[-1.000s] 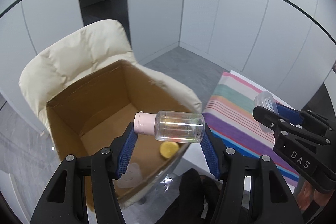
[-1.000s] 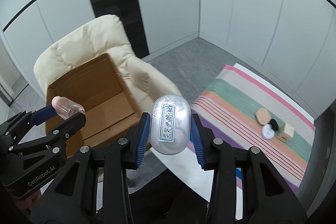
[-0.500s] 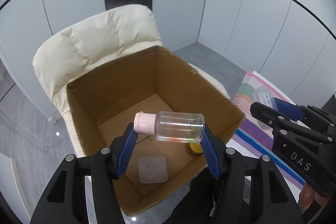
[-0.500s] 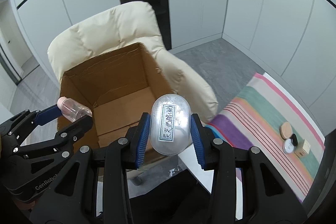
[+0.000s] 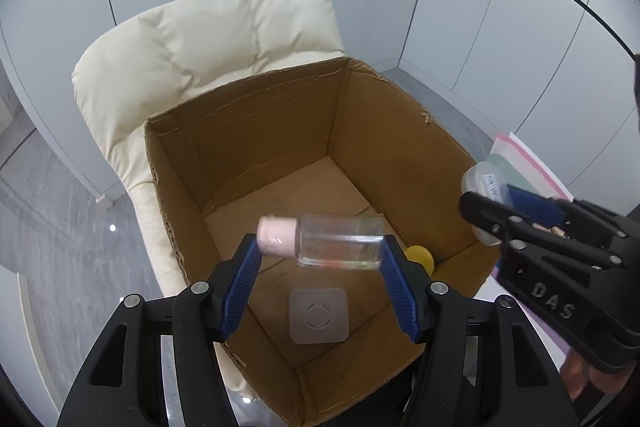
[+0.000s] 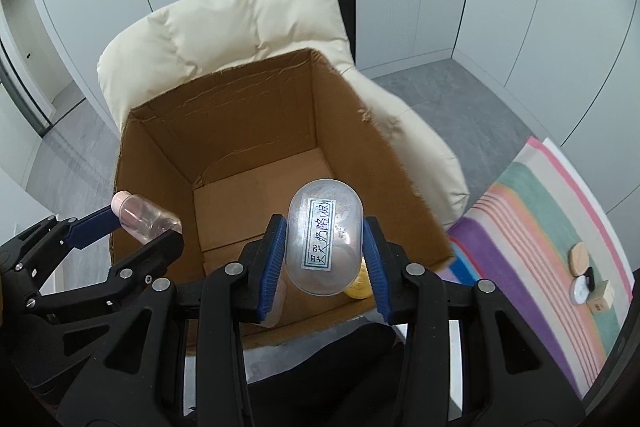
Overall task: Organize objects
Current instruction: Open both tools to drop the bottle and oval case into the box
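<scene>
My left gripper (image 5: 320, 255) is over the open cardboard box (image 5: 248, 131); a clear bottle with a pink cap (image 5: 324, 241) lies sideways between its blue fingers, blurred, and the grip looks loosened. My right gripper (image 6: 325, 247) is shut on a clear oval container with a label (image 6: 326, 237), over the box's near right edge (image 6: 400, 187). The left gripper and bottle (image 6: 140, 217) also show in the right wrist view. The right gripper (image 5: 492, 203) shows at right in the left wrist view.
The box sits on a cream padded chair (image 5: 200, 39). Inside lie a grey square pad (image 5: 319, 315) and a yellow round thing (image 5: 420, 257). A striped cloth (image 6: 552, 227) to the right holds a few small items (image 6: 588, 279).
Both grippers moved left from the striped cloth to above the box. The left gripper's fingers have spread a little and the bottle looks blurred between them.
</scene>
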Tool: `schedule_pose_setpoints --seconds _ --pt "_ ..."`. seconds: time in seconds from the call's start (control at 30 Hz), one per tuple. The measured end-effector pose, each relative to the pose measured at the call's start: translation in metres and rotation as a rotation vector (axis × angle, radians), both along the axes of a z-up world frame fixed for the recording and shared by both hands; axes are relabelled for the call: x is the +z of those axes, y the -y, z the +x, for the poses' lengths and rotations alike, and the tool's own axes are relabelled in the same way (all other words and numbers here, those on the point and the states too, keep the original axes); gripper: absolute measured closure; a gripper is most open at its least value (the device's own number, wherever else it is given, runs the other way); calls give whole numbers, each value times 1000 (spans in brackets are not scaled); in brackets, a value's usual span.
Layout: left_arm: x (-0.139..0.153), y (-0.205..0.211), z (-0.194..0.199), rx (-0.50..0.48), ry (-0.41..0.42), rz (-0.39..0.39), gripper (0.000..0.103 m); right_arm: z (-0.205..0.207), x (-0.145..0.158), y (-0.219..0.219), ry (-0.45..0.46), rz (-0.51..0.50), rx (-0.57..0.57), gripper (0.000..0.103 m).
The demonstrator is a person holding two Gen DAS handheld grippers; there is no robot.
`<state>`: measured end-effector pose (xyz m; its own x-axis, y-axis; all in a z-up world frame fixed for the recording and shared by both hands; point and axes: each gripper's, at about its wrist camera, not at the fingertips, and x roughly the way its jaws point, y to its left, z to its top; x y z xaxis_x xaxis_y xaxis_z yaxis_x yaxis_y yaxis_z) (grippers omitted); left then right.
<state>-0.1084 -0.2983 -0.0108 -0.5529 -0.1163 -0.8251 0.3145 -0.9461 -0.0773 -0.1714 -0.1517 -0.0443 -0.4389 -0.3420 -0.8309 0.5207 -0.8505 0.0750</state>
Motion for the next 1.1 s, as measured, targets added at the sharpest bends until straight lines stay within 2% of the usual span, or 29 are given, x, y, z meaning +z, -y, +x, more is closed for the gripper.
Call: schedule_pose_setpoints --seconds 0.13,0.2,0.33,0.4,0.47,0.63,0.77,0.9,1.1 --pt "-1 8 2 14 -9 -18 24 -1 -5 9 5 3 10 62" --pt "-2 13 3 33 -7 -31 14 -1 -8 12 8 4 11 62" --pt "-1 23 10 72 -17 -45 5 -2 -9 17 5 2 5 61" --pt "-3 29 12 84 -5 -48 4 -2 -8 17 3 -1 -7 40" --pt "-4 33 14 90 7 -44 4 0 -4 15 -11 -13 -18 29" --pt "-2 33 20 76 7 -35 4 5 4 13 -29 -11 -19 24" --pt "4 29 25 67 4 -54 1 8 12 1 -47 -27 -53 9" --pt "11 26 28 69 -6 -72 0 12 24 -7 -54 -25 -66 1" --pt "21 13 31 52 -27 -97 0 21 45 -20 -97 -23 -80 0"
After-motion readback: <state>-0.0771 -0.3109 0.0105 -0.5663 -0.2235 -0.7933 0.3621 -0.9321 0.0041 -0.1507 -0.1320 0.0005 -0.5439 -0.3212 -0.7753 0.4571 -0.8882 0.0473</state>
